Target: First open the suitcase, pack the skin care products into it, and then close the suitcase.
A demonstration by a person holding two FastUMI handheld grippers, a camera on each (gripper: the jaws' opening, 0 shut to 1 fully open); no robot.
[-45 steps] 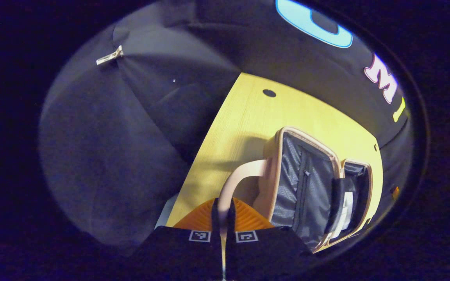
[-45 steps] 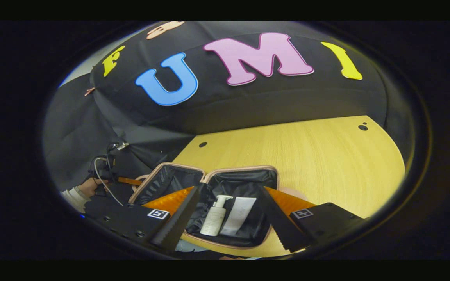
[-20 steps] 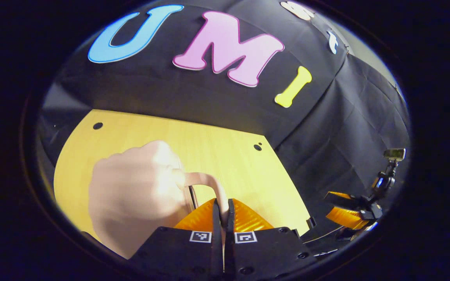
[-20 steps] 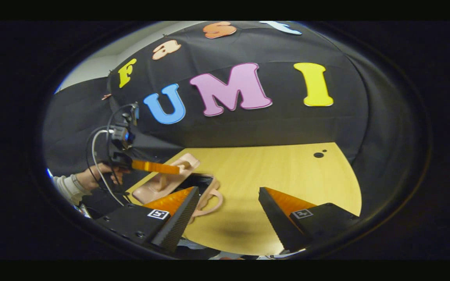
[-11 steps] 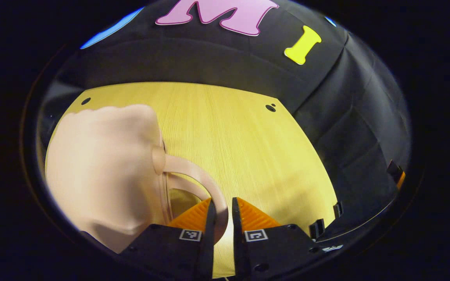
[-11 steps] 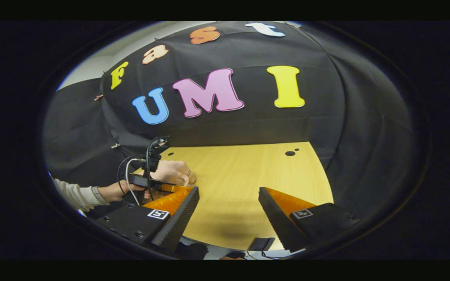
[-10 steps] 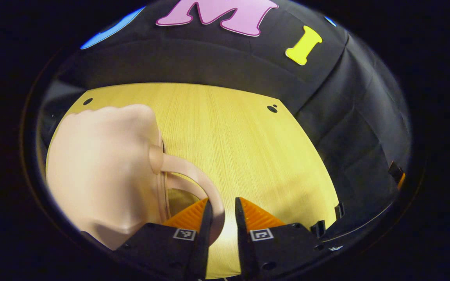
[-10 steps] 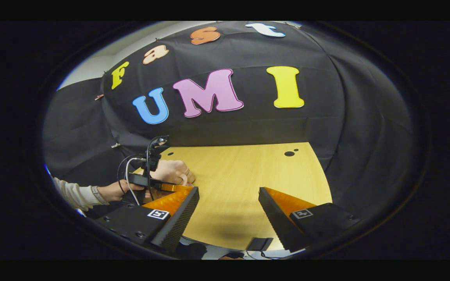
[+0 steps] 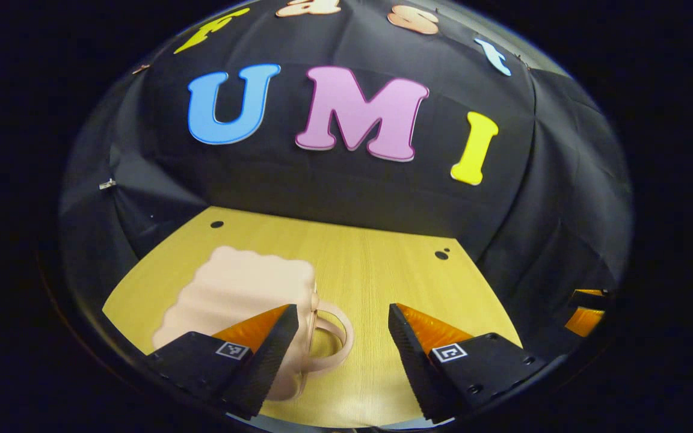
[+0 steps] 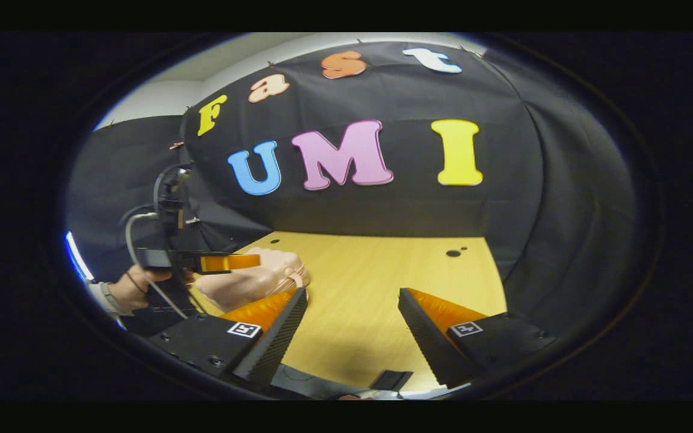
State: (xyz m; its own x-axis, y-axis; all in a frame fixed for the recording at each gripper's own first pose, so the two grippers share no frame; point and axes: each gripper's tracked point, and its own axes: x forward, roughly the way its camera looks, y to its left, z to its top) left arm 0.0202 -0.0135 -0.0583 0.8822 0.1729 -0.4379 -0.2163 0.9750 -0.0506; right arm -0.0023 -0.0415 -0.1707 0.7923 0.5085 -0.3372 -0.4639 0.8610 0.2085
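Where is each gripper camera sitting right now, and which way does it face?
Left gripper view: rides the left gripper, above the table, facing the closed suitcase; its open fingers flank the handle.
Right gripper view: rides the right gripper, open, facing the table from the suitcase's right; a hand holds the other gripper.
Shared: suitcase, table.

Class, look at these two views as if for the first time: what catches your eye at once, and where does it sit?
First, the closed pink suitcase lying on the yellow wooden table, its looped handle pointing toward the camera in the left gripper view. Next, the left tongs spread open just in front of that handle, gripping nothing. In the right gripper view the right tongs hang open over bare table.
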